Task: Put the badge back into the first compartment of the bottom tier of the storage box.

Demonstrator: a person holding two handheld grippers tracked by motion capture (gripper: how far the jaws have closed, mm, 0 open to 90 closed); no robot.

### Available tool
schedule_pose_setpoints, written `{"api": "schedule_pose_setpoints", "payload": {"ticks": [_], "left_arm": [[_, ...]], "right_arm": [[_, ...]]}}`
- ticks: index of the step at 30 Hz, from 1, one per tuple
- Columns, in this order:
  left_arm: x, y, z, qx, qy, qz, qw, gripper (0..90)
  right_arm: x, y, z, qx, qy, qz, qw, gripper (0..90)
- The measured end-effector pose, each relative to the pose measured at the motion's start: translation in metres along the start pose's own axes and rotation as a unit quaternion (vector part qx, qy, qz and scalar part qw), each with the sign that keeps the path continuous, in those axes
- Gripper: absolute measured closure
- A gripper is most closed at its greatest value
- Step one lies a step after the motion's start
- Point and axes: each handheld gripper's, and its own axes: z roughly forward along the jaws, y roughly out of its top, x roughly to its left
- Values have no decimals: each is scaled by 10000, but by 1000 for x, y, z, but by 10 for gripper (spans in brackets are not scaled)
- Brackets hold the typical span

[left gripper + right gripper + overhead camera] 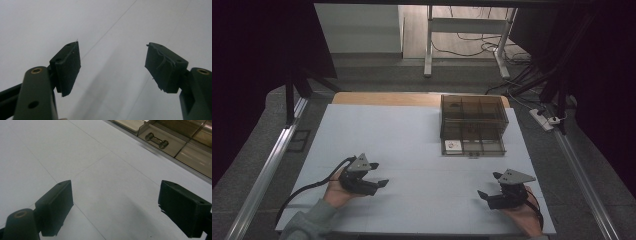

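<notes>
A smoky clear plastic drawer box (473, 119) stands at the far right of the white table (377, 135), its drawer (472, 147) pulled out toward me. A small white item (453, 146) lies in the drawer's left compartment. The drawer front with its metal handle (156, 140) appears at the top of the right gripper view. My left gripper (381, 174) rests open near the front left, jaws pointing right, nothing between its pads (68, 67). Held low at the front right, my right gripper (490, 185) is open too, its jaws pointing left and empty.
Metal rails run along both sides of the table (262, 180). A power strip (542, 119) and cables lie on the floor at the right. A white desk frame (428, 45) stands behind the table.
</notes>
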Motion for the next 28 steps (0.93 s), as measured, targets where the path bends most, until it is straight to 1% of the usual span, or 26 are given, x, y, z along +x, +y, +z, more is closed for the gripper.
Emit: {"api": "schedule_pose_setpoints", "payload": {"ticks": [1,3,5,6,7,9,10,13,16,25,28], "left_arm": [[0,0,0,0,0,0,10000,281],[2,-12,-8,-20,84,-108,9999,281],[3,-18,-14,-39,125,-179,9998,281],[3,-18,-14,-39,125,-179,9998,282],[4,-24,-19,-53,176,-226,9996,282],[5,-26,-22,-69,204,-248,9995,282],[6,-30,-27,-99,248,-280,9993,282],[8,-35,-32,-171,303,-372,9987,284],[9,-37,-33,-156,345,-394,9985,285],[9,-37,-33,-152,305,-397,9986,285],[10,-36,-33,-183,287,-435,9985,285]], "right_arm": [[0,0,0,0,0,0,10000,126],[0,0,0,21,-13,-9,10000,126],[1,0,0,16,-16,-5,10000,127],[1,0,0,18,-18,-3,10000,126],[1,0,0,18,-19,-3,10000,127],[1,0,0,25,-21,-3,10000,126],[1,0,0,32,-23,-7,10000,126],[2,1,0,9,-33,-14,10000,126],[2,1,0,10,-24,-14,10000,126],[2,1,-2,-45,-48,-4,10000,126],[2,1,-3,-59,-45,1,10000,127]]}}
